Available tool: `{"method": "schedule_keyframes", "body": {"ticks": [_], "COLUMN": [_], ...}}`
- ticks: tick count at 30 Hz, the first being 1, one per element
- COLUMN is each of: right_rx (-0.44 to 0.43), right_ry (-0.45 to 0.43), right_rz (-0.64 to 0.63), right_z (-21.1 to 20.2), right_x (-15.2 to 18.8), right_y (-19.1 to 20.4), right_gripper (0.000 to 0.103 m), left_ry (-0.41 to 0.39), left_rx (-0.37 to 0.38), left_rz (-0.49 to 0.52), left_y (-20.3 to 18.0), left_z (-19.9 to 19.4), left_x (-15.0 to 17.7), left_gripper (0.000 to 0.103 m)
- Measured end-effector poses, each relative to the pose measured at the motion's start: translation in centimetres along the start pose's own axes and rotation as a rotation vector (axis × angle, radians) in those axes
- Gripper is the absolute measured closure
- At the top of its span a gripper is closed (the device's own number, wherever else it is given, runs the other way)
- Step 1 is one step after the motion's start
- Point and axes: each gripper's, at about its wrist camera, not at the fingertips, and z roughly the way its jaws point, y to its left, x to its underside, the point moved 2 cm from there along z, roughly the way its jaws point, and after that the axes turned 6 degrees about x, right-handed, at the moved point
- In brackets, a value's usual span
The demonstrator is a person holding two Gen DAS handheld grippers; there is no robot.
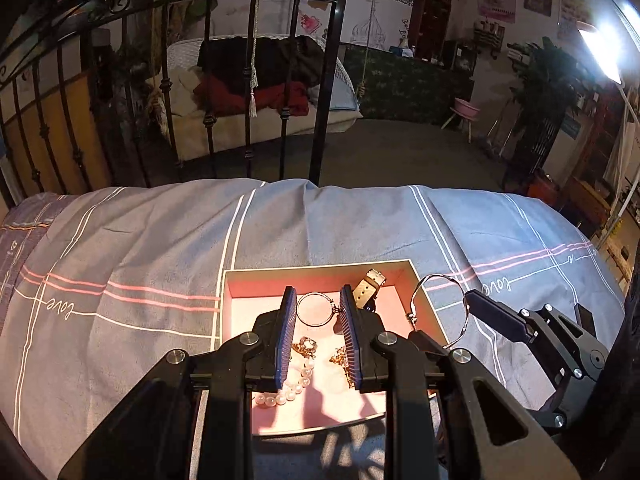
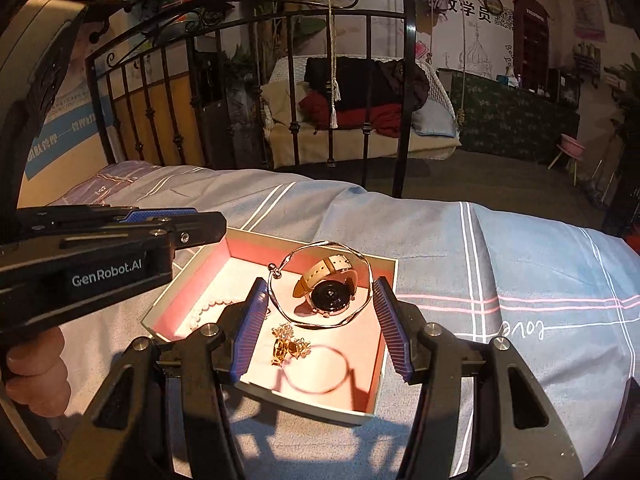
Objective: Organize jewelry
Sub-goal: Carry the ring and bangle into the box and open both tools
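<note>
An open box with a pink lining point(image 1: 424, 300) point(image 2: 390, 280) lies on the bed. In it lie a watch with a beige strap point(image 2: 332, 286) point(image 1: 370, 286), a pearl string point(image 1: 292, 388) point(image 2: 208, 308), gold ornaments point(image 2: 288, 344) point(image 1: 306, 346) and a small silver ring point(image 1: 316, 310). My right gripper point(image 2: 320, 308) point(image 1: 444, 320) holds a large silver bangle point(image 2: 360, 260) point(image 1: 440, 278) between its pads, above the box's right part. My left gripper point(image 1: 318, 320) point(image 2: 160, 216) hovers open and empty over the box.
The bed has a blue-grey sheet with white and pink stripes point(image 1: 140, 248) point(image 2: 520, 264). A black iron bed frame point(image 1: 324, 80) point(image 2: 404, 92) stands at its far edge. Beyond it are a hanging seat with clothes point(image 1: 256, 76) and the room floor.
</note>
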Motion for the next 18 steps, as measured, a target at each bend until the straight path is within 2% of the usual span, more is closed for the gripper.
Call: {"method": "schedule_keyframes", "body": {"ticks": [5, 9, 18], "right_rx": [-0.015, -0.040, -0.073], "right_ry": [0.044, 0.098, 0.159], "right_rz": [-0.030, -0.021, -0.042], "right_z": [1.9, 3.4, 4.2], "right_x": [-0.2, 0.8, 2.0], "right_y": [0.6, 0.7, 1.1], "right_gripper": [0.048, 0.048, 0.048], "left_ry": [0.039, 0.088, 0.187], "left_rx": [-0.004, -0.017, -0.019], "left_rz": [0.000, 0.005, -0.022], "left_y": [0.1, 0.3, 1.2], "left_z": [1.9, 3.5, 6.0], "left_x": [-0.6, 0.0, 1.6], "left_gripper": [0.081, 0.081, 0.081]}}
